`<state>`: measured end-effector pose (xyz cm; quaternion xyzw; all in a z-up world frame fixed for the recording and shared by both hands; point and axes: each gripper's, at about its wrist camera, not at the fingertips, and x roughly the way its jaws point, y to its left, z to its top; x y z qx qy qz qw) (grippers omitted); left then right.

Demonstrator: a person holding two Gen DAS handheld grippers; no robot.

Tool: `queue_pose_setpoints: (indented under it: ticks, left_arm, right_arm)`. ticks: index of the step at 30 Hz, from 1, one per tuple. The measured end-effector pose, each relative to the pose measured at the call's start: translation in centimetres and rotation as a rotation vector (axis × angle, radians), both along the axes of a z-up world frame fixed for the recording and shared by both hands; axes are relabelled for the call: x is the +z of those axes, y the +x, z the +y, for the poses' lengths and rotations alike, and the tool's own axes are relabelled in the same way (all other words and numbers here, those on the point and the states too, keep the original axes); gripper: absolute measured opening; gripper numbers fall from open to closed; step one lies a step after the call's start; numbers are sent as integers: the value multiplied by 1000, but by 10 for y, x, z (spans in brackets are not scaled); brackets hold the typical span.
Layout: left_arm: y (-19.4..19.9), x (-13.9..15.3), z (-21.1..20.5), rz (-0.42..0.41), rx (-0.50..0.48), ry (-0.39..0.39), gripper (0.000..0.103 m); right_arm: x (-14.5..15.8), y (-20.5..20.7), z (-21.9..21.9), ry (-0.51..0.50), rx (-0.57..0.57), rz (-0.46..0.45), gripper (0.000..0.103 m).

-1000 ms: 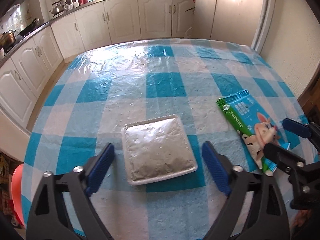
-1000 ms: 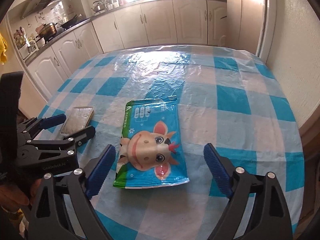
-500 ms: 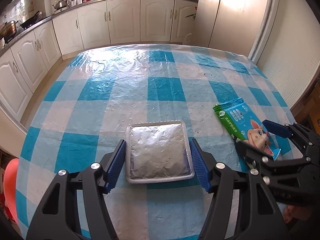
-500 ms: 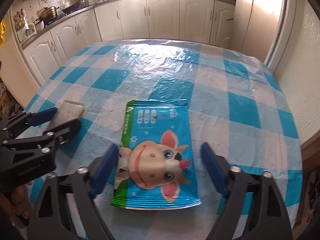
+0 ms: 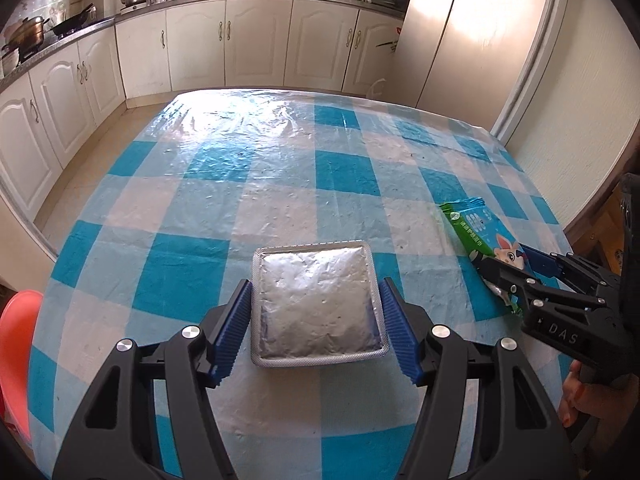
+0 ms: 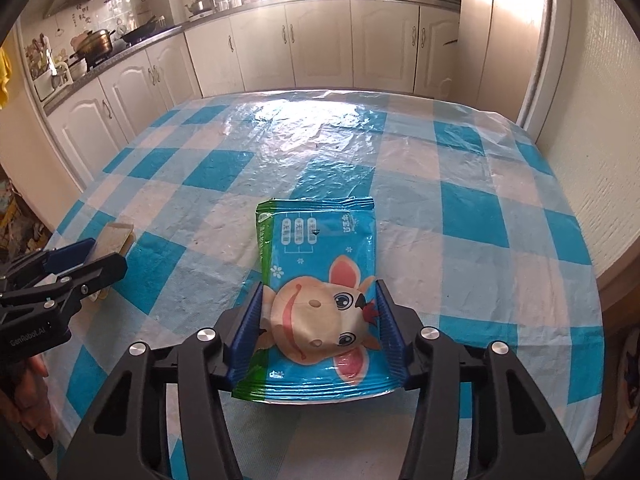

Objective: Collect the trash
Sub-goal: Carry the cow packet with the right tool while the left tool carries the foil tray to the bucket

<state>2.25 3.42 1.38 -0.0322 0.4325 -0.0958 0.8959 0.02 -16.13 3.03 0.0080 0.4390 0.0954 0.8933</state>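
Note:
A flat square silver foil packet (image 5: 316, 292) lies on the blue-and-white checked table (image 5: 280, 168). My left gripper (image 5: 316, 332) straddles its near half, and both blue pads touch its side edges. To the right lies a blue and green wet-wipe packet with a cartoon cow (image 6: 320, 248). My right gripper (image 6: 320, 328) has its jaws closing on that packet's near end, which bulges up between the pads. The left wrist view also shows the right gripper (image 5: 510, 266) on the cow packet (image 5: 476, 228). From the right wrist, the left gripper (image 6: 96, 258) is on the foil packet (image 6: 118, 234).
White kitchen cabinets (image 5: 256, 44) with pots on the counter run behind and left of the table. A wall (image 6: 592, 128) stands close along the table's right edge. An orange-red stool (image 5: 16, 344) sits below the near left corner. A person's hand (image 5: 576, 396) holds the right gripper.
The left jaws closed from wide apart onto the foil packet's sides as the gripper moved in over it. The right jaws closed onto the cow packet, which now bulges.

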Motion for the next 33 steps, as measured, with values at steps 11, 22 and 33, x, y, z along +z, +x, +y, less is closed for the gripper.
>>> queue_pose_setpoints:
  ticks: [11,22,33]
  left_arm:
    - [-18,3,17,-8,9,-33,65]
    - [-34,12,40,-28,34,-65,65]
    - [-47,25,82,-66,114,-84,65]
  right_arm:
    - [4,-15,0,58,-11,-5,52]
    - [23,-29,17,81,10,-31,52]
    - [43,-36,58,89,87,-48,52]
